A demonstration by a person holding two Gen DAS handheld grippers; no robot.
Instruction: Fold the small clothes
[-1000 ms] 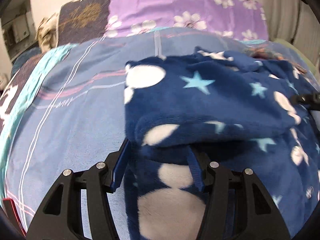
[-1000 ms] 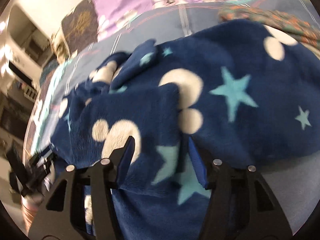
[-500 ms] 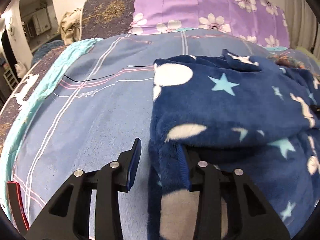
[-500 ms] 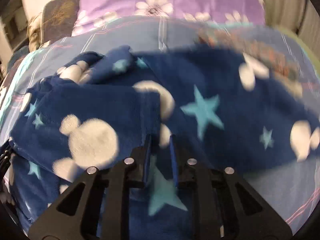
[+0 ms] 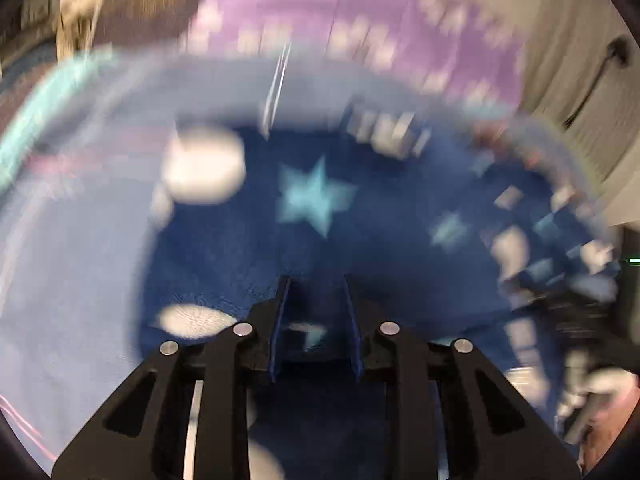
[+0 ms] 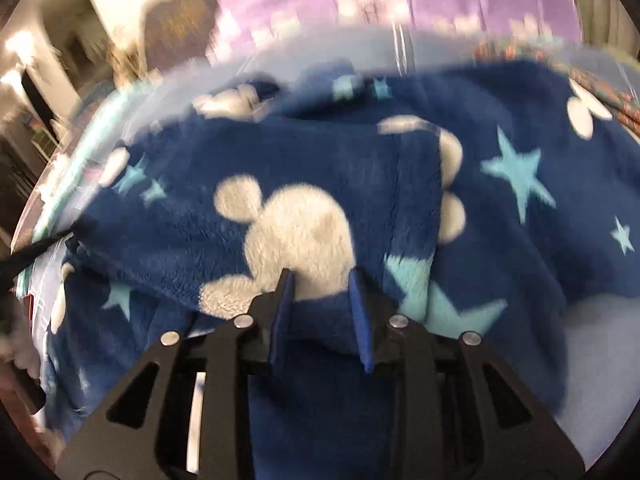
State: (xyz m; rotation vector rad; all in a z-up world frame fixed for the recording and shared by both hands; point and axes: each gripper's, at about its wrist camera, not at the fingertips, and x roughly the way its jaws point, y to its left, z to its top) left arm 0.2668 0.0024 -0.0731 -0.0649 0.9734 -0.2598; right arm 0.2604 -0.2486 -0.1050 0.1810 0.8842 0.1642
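A dark blue fleece garment (image 5: 320,200) with white mouse heads and pale blue stars lies spread on a bed, one flap folded over itself (image 6: 300,220). In the left wrist view my left gripper (image 5: 314,280) is over the garment's near part. Its jaws are closing with dark fleece in the gap, and blur hides whether the pads press it. In the right wrist view my right gripper (image 6: 320,274) has a bunched ridge of the folded flap filling the space from pad to pad while its jaws are opening.
The garment rests on a light blue striped bedsheet (image 5: 80,260) (image 6: 600,340). A purple flowered pillow (image 5: 360,20) lies at the head of the bed. Another patterned cloth (image 6: 600,80) sits at the far right. A pale curtain (image 5: 580,80) hangs on the right.
My left gripper has moved from the garment's left edge onto the fleece and its jaws have narrowed. The right gripper's jaws stand wider than half a second ago, still on the folded flap.
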